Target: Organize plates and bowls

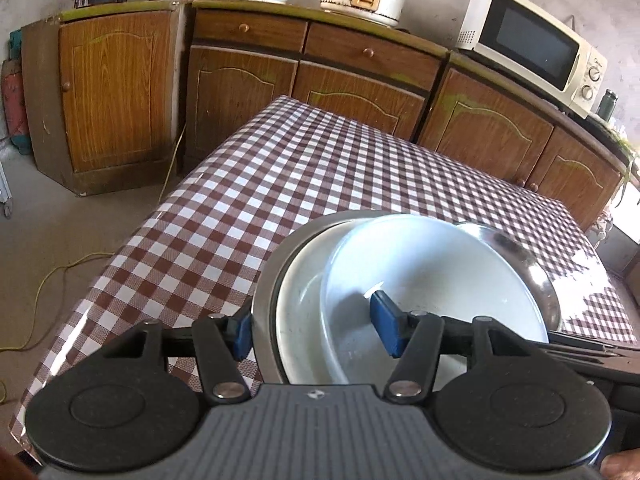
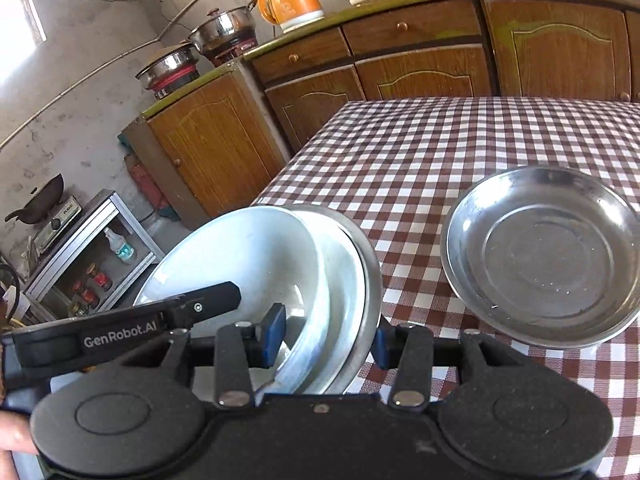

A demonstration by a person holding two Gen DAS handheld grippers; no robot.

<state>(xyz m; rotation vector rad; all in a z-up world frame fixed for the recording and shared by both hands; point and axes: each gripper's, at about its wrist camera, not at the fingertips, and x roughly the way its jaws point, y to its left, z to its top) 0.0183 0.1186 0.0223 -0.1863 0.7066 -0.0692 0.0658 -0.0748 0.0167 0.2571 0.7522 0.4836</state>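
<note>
Both pairs of fingers clamp opposite rims of the nested stack: your left gripper and right gripper hold it tilted above the checkered table. Keep it level, then lower it squarely into the steel dish just beside it.

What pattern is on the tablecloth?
The tablecloth has a brown-and-white gingham check; the left wrist view shows it best.
</note>
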